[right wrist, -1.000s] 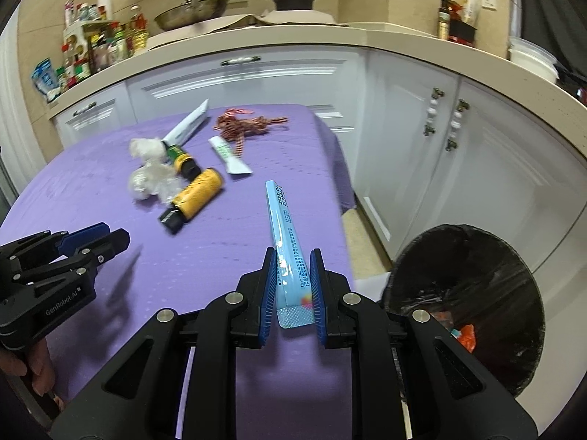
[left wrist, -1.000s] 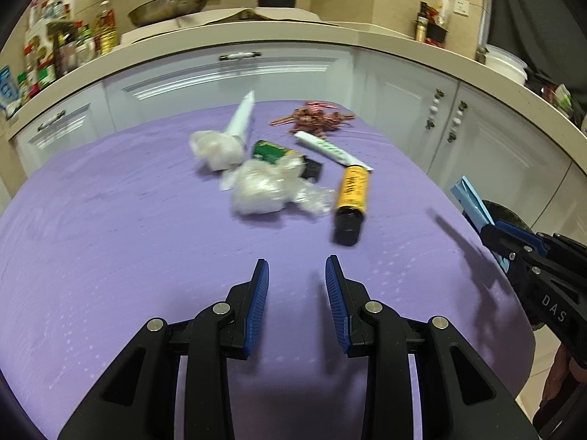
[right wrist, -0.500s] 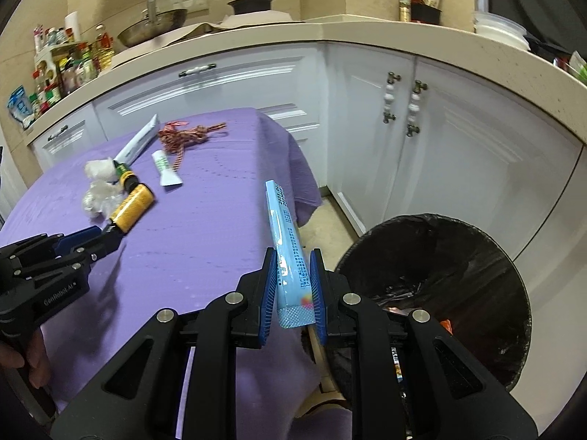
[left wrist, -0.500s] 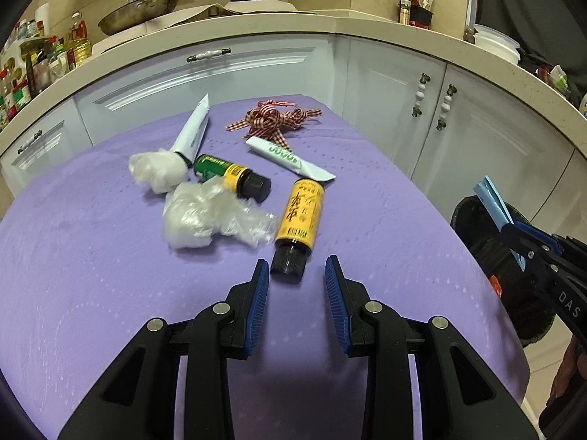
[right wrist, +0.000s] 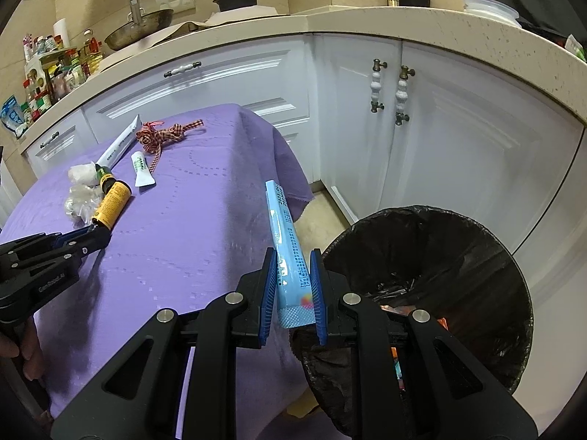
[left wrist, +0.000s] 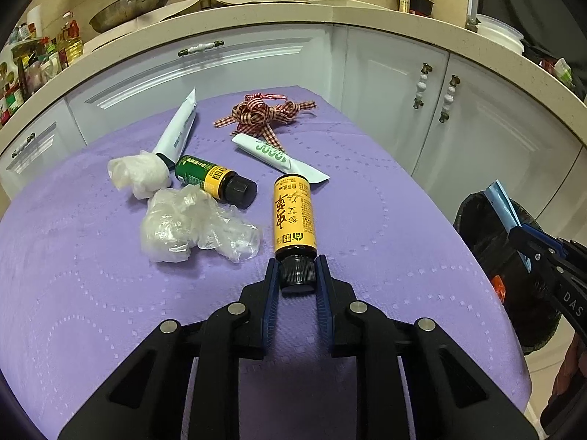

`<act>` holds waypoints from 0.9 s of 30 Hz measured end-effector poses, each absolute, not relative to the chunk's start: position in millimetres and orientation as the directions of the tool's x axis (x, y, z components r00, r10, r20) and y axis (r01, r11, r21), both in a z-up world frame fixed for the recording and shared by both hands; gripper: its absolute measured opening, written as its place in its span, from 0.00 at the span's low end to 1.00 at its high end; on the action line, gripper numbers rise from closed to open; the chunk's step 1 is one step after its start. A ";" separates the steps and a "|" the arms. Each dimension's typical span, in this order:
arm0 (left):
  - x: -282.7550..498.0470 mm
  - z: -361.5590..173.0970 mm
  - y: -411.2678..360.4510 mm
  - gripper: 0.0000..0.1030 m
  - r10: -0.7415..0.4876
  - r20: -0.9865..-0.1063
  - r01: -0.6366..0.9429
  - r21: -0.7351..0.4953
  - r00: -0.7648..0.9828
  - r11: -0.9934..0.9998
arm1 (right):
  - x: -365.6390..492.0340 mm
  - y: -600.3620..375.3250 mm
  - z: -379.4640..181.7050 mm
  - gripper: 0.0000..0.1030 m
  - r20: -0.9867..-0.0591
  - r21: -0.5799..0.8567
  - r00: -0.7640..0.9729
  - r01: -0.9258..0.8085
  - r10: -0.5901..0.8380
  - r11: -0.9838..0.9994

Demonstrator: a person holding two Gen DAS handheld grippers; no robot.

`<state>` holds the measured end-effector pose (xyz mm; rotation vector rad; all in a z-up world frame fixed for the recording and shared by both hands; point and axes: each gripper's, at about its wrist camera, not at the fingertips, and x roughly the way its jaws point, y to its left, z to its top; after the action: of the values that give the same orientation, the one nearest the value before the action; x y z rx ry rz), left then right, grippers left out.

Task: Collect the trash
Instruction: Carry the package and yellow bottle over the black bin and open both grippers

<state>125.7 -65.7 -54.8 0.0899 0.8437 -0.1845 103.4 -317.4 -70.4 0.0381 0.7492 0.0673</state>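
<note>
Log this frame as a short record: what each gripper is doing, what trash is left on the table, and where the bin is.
left gripper: fingers around the cap of the yellow bottle, which lies on the purple tablecloth
right gripper: shut on the blue tube, beside the trash bin
left on table: green bottle, two white tubes, crumpled plastic, checked ribbon
bin: black-lined, off the table's right edge
</note>
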 end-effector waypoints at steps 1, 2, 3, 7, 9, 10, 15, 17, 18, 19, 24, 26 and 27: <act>124.9 -54.3 -65.3 0.20 -0.128 -0.747 0.199 0.006 0.652 0.980 | 103.3 -317.5 -70.7 0.17 -0.679 0.059 0.730 -0.047 0.075 0.997; 123.9 -53.5 -65.0 0.20 -0.128 -0.743 0.198 0.007 0.658 0.980 | 103.2 -317.6 -70.7 0.17 -0.679 0.058 0.730 -0.047 0.074 0.997; 122.8 -52.6 -65.0 0.20 -0.128 -0.739 0.199 0.008 0.662 0.980 | 103.1 -318.1 -70.8 0.17 -0.679 0.058 0.731 -0.046 0.074 0.997; 118.0 -49.9 -66.8 0.20 -0.131 -0.730 0.210 0.018 0.671 0.978 | 101.1 -319.8 -70.2 0.17 -0.676 0.058 0.734 -0.042 0.070 0.997; 114.2 -48.1 -69.0 0.20 -0.134 -0.723 0.217 0.022 0.678 0.976 | 99.7 -322.0 -69.7 0.17 -0.675 0.057 0.735 -0.039 0.067 0.998; 111.3 -46.8 -71.0 0.20 -0.138 -0.717 0.224 0.026 0.683 0.974 | 98.5 -323.5 -69.2 0.17 -0.673 0.057 0.737 -0.035 0.064 0.998; 104.8 -42.9 -75.7 0.20 -0.149 -0.704 0.237 0.029 0.695 0.971 | 93.8 -329.4 -67.0 0.17 -0.669 0.055 0.742 -0.022 0.053 0.998; 102.9 -41.3 -77.3 0.20 -0.155 -0.702 0.243 0.027 0.696 0.970 | 91.4 -332.0 -66.0 0.17 -0.667 0.053 0.743 -0.017 0.048 0.998; 101.8 -40.4 -78.3 0.20 -0.158 -0.700 0.246 0.025 0.696 0.969 | 89.9 -333.8 -65.3 0.17 -0.665 0.052 0.745 -0.012 0.044 0.999; 100.6 -39.0 -79.9 0.20 -0.164 -0.698 0.251 0.023 0.697 0.968 | 88.9 -334.5 -64.5 0.17 -0.664 0.052 0.746 -0.009 0.041 0.999; 93.7 -30.9 -93.0 0.20 -0.199 -0.679 0.288 0.019 0.707 0.958 | 81.8 -344.0 -59.2 0.17 -0.654 0.049 0.756 0.021 0.016 0.999; 91.3 -28.4 -101.0 0.20 -0.216 -0.673 0.308 0.019 0.707 0.951 | 77.5 -351.2 -57.4 0.17 -0.650 0.047 0.760 0.040 0.000 0.998; 90.9 -27.4 -105.2 0.20 -0.224 -0.671 0.318 0.018 0.707 0.948 | 74.8 -355.8 -56.5 0.17 -0.648 0.045 0.762 0.052 -0.010 0.998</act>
<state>90.9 -105.2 -27.4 0.1357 0.7264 -0.3023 74.8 -355.8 -56.5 0.0618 0.7039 -0.0339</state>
